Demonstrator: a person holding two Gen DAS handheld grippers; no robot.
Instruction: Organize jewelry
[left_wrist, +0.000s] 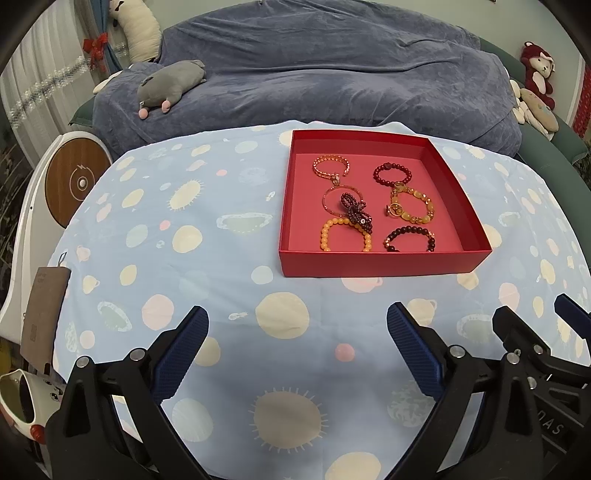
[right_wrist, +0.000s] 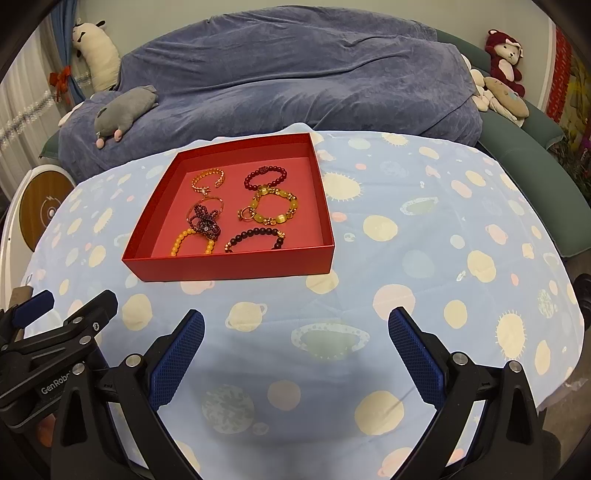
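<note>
Red tray (left_wrist: 373, 264) — bracelets inside

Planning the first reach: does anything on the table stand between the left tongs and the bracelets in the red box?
Only the red box's own near wall. The left tongs hang open over bare tablecloth, and the orange bead bracelet lies just behind that wall, so the reach has to go over it.

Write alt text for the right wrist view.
A shallow square red cardboard box holding several beaded and metal bracelets sits on a pale blue planet-print tablecloth. The open right tongs hover empty in front of it; the left tongs show at the left edge.
</note>
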